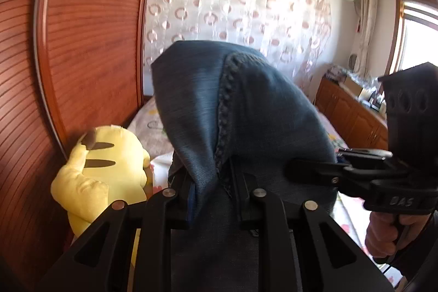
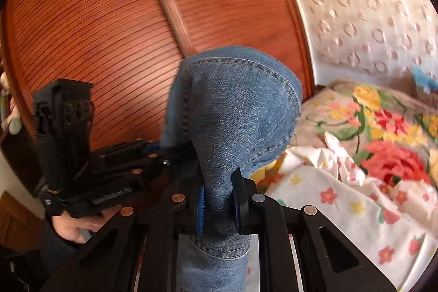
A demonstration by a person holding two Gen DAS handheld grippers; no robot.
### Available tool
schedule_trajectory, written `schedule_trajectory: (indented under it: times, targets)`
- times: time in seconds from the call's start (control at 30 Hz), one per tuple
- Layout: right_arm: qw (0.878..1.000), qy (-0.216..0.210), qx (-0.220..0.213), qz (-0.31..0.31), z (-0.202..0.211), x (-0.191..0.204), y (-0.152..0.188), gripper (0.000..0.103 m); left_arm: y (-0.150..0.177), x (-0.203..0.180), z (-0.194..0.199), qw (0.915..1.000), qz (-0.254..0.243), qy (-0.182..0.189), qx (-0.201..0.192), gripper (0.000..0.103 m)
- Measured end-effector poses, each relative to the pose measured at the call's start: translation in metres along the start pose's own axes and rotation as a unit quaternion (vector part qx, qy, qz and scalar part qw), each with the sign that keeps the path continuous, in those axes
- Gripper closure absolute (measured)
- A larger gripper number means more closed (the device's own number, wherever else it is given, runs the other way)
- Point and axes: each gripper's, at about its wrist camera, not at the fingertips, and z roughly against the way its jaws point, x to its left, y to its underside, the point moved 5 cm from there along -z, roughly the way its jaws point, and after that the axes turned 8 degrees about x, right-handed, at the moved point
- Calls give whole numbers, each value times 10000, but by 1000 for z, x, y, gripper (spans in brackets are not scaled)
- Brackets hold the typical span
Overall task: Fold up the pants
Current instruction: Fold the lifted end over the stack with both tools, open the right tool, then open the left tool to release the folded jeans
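both the left gripper (image 1: 210,199) and right gripper (image 2: 219,210) pinch the jeans (image 2: 232,111) aloft over the bed (image 2: 342,210), so next, i judge, comes laying them flat.

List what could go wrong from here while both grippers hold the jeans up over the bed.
1. The right gripper pinches only a narrow bunch of the jeans, so the denim may slip out.
2. The left gripper grips near a thick seam, so its hold may be uneven.
3. The yellow plush toy sits on the bed; lowered fabric could land on it.
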Motion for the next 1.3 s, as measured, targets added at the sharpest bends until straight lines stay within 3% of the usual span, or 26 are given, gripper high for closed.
schedule_trajectory:
  times: [0.13,0.2,0.27,0.43,0.53,0.67,0.77,0.83,1.07,1.3]
  targets:
    - [9965,464,278,-631,-47,-67,30,84,16,3,-61,9980,-30,18,632,81]
    - [9880,1241,534,-753,-68,-100,51,82,25,1,-74,9972,-190,-264,677,81]
    - [9826,1509,681,-837,-78,-121,63,78,33,-1,-83,9964,-209,-141,803,81]
    - [9831,1296,821,-1000,-79,-138,63,69,44,-8,-83,9951,-309,-67,932,81]
    - [9820,1438,874,-860,-68,-138,52,66,54,-12,-74,9950,-326,-19,942,81]
    - [9782,1947,491,-534,-39,-128,36,66,70,-15,-67,9941,-326,-7,1033,81]
    - [9880,1497,178,-341,-31,-113,26,66,83,-12,-71,9926,-344,-73,1161,81]
    - [9897,1377,315,-227,-42,-107,25,66,90,-9,-73,9918,-305,-113,1234,81]
    - [9768,1895,908,-405,-80,-137,36,68,108,-5,-61,9916,-186,-117,1276,81]
    - [9788,1745,650,-851,-58,-128,34,68,101,-11,-40,9935,-120,-166,1121,80]
